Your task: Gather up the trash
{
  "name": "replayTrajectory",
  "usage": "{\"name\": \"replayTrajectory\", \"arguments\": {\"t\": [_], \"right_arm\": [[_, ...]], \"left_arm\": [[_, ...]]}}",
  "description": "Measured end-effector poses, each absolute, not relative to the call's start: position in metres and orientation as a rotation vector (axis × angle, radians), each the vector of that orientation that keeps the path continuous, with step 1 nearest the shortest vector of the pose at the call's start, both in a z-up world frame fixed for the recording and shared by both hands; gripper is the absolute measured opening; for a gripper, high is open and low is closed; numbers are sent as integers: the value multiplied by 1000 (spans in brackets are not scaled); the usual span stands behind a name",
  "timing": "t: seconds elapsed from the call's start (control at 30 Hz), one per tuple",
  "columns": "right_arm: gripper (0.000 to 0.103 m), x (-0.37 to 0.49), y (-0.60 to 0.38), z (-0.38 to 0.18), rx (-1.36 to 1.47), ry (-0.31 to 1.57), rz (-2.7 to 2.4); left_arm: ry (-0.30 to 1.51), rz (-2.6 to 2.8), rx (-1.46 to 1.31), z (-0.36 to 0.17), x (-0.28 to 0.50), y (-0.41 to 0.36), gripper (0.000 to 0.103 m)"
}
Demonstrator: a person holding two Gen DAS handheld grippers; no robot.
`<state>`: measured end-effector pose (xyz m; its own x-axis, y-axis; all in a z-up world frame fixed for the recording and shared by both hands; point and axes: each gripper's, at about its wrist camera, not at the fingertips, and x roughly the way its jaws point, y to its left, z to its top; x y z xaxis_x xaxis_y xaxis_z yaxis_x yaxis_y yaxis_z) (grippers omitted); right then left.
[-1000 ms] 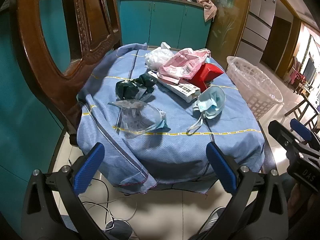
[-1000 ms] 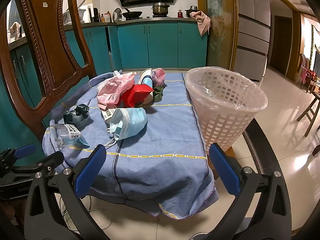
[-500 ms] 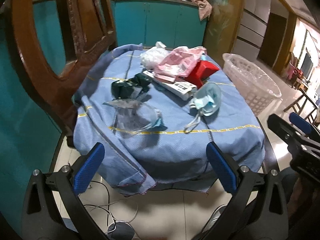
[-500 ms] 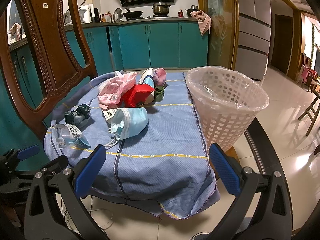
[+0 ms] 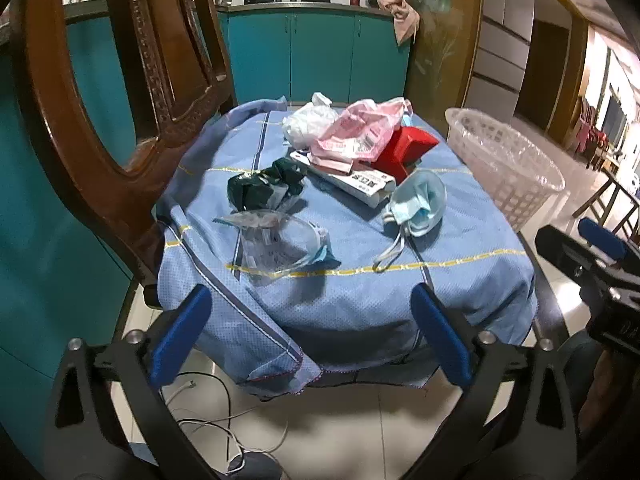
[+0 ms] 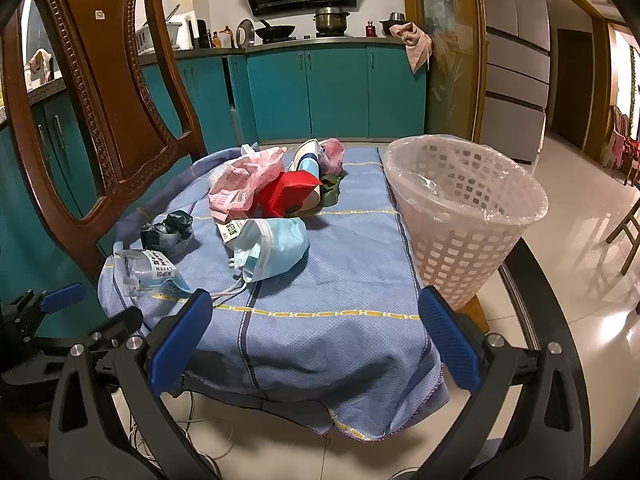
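Trash lies on a table under a blue cloth: a clear plastic wrapper nearest, a dark green wrapper, a blue face mask, a white box, a red box, a pink bag and a white bag. A white lattice basket with a clear liner stands at the table's right edge. My left gripper is open and empty before the near edge. My right gripper is open and empty, facing the mask and basket.
A carved wooden chair stands close at the left of the table. Teal cabinets run along the back wall. White cables lie on the tiled floor under the table. A refrigerator stands at the back right.
Both views have drifted slightly; the left gripper tilted a little so more of the kitchen shows. Both grippers stay open. Nothing on the table has moved.
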<state>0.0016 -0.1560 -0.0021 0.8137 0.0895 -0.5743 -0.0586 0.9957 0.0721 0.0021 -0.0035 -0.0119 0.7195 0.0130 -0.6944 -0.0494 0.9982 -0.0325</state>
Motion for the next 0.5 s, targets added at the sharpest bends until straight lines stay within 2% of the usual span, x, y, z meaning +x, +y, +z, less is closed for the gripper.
{"name": "replayTrajectory", "arguments": {"t": [0.3,0.37,0.5], "right_arm": [[100,5,-169,-2,72,620,100],[100,5,-168,-3,74,621,102],[100,7,-171,-4,89,631,116]], "left_arm": [[731,6,-77,-17,4,-7,95],[712,29,-54,-17,4,-9,98],[752,19,-166,-21,13,8,98]]}}
